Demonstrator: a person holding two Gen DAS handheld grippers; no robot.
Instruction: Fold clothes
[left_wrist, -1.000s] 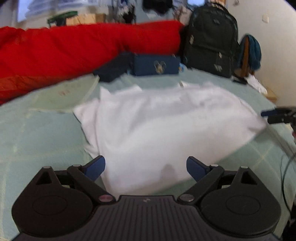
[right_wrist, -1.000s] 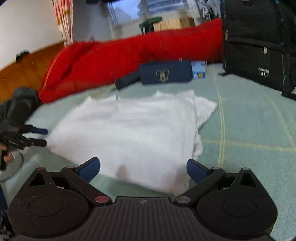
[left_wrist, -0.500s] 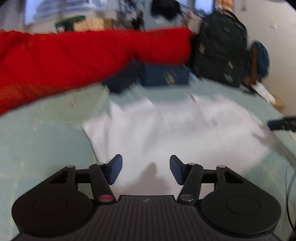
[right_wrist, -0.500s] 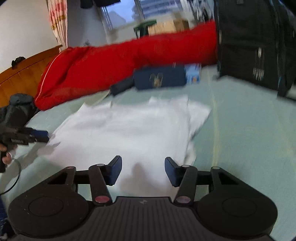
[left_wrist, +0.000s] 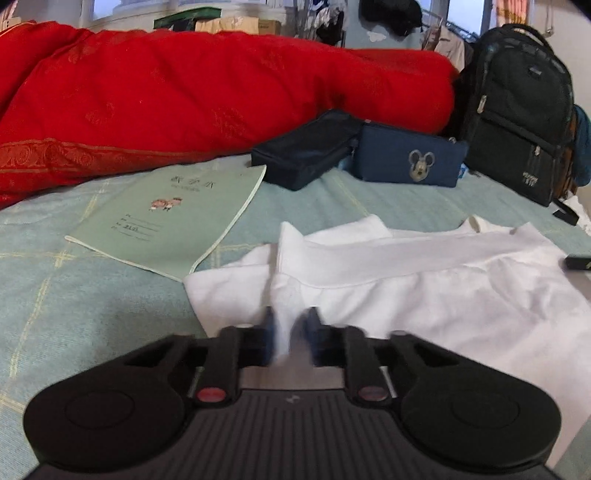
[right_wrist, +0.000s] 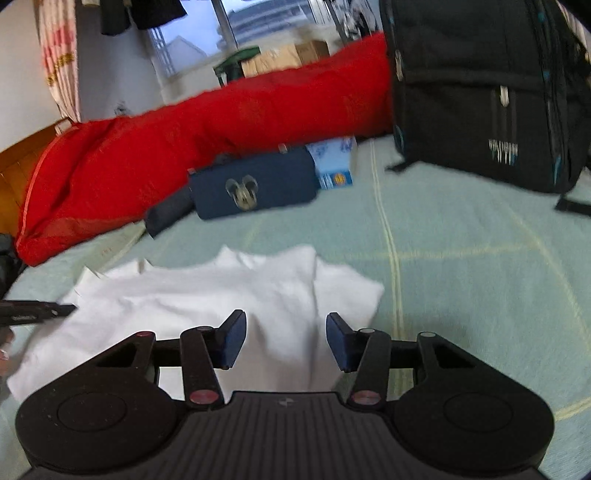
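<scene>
On bedspread (right_wrist: 461, 258) | left gripper (left_wrist: 290, 328) pinching shirt (left_wrist: 424, 291) edge | right gripper (right_wrist: 286, 332) closing around hem

The green notebook (left_wrist: 173, 218) carries printed characters above a small cartoon and handwritten lines — all too small to read. The navy pouch (left_wrist: 410, 162) bears a mouse-head emblem; the black backpack (right_wrist: 491, 92) has a pale logo — illegible.
</scene>
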